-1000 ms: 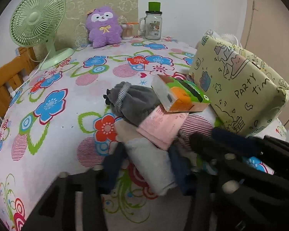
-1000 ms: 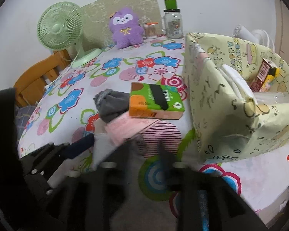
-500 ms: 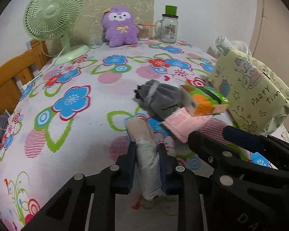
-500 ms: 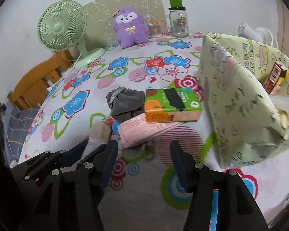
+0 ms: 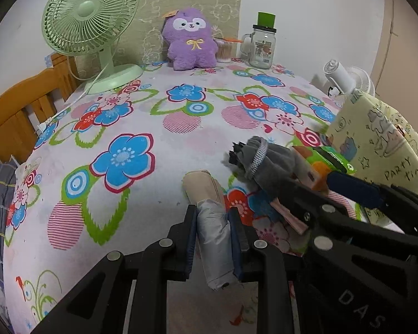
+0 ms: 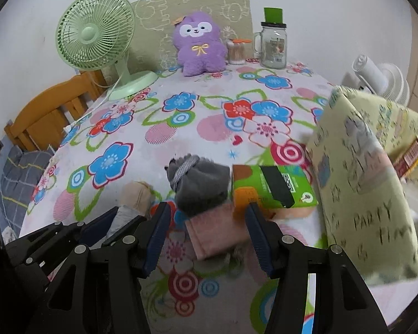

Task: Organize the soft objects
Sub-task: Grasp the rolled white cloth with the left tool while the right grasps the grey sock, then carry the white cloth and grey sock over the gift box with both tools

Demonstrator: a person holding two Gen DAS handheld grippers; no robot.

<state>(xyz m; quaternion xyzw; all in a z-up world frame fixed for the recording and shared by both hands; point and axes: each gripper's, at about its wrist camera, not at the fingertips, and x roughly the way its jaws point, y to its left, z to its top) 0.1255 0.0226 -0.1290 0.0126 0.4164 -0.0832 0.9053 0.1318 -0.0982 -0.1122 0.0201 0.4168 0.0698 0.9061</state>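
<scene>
Between the left gripper's (image 5: 212, 239) jaws, clamped: rolled sock (image 5: 213, 239).

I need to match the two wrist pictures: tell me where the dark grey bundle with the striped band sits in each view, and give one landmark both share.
Left wrist: dark grey bundle is right of centre, left of the green-and-orange box.
Right wrist: it lies at centre, just above the pink packet, between the open fingers.
Shared landmark: purple plush toy at the table's far edge.
</scene>
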